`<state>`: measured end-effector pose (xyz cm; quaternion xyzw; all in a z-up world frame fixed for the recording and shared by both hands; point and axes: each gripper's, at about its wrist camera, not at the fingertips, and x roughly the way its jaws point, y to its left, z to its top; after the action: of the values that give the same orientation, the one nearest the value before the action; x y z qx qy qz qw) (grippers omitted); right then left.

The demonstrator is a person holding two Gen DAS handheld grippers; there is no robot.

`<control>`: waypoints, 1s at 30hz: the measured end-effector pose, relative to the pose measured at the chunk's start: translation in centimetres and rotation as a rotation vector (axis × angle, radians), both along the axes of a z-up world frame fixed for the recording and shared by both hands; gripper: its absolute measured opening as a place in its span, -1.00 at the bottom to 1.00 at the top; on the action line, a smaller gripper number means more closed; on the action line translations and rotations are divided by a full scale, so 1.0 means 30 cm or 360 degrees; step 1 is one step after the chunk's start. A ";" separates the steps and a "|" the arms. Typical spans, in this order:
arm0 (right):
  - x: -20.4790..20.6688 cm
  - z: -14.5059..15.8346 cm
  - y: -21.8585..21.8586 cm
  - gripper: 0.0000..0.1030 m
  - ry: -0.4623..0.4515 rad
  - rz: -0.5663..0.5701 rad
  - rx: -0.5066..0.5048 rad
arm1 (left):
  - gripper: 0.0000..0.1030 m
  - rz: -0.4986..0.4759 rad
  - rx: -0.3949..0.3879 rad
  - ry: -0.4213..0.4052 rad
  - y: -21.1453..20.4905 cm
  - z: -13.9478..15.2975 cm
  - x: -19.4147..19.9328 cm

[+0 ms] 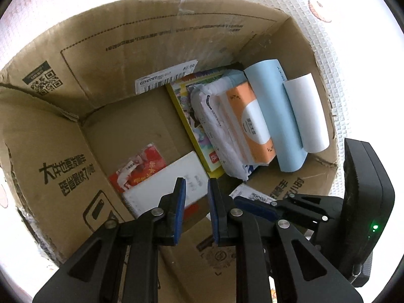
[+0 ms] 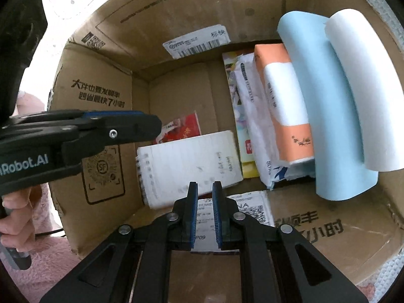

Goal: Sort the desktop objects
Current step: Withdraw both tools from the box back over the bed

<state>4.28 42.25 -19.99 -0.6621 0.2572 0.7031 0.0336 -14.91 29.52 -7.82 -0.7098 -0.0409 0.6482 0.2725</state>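
Observation:
Both grippers hover over an open cardboard box (image 1: 106, 58) (image 2: 161, 22). Inside lie a white spiral notepad (image 1: 164, 184) (image 2: 189, 164), a red packet (image 1: 139, 166) (image 2: 181, 126), a yellow picture book (image 1: 186, 106) (image 2: 232, 75), a white tissue pack (image 1: 214, 126) (image 2: 252, 116), an orange tissue pack (image 1: 250, 121) (image 2: 285, 96) and rolled blue and white sheets (image 1: 277, 111) (image 2: 325, 101). My left gripper (image 1: 196, 184) is open and empty above the notepad's near edge. My right gripper (image 2: 205, 185) is slightly open and empty, just over the notepad's near edge.
The right gripper's body (image 1: 363, 202) shows at the right of the left wrist view; the left gripper's body (image 2: 83, 131) crosses the left of the right wrist view. A white textured cloth (image 1: 341, 63) and pink fluffy fabric (image 2: 50, 257) surround the box.

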 end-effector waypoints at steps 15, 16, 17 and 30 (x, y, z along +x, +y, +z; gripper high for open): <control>0.036 0.202 -0.053 -0.80 0.0084 0.0022 0.0324 | 0.15 -0.0070 -0.0008 0.0236 -0.021 0.112 0.082; 0.041 0.219 -0.063 -0.79 0.0087 0.0011 0.0330 | 0.16 -0.0055 -0.0017 0.0264 -0.036 0.129 0.088; 0.040 0.222 -0.075 -0.69 0.0090 0.0003 0.0331 | 0.17 -0.0049 -0.0017 0.0272 -0.049 0.141 0.090; 0.010 0.460 -0.263 0.10 0.0437 0.0018 0.0625 | 0.20 0.0268 0.0168 0.0445 -0.443 0.274 0.133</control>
<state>4.58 34.35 -6.20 -0.5424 0.1139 0.8233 0.1226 -10.93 16.22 0.40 -0.5915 -0.0959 0.7582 0.2570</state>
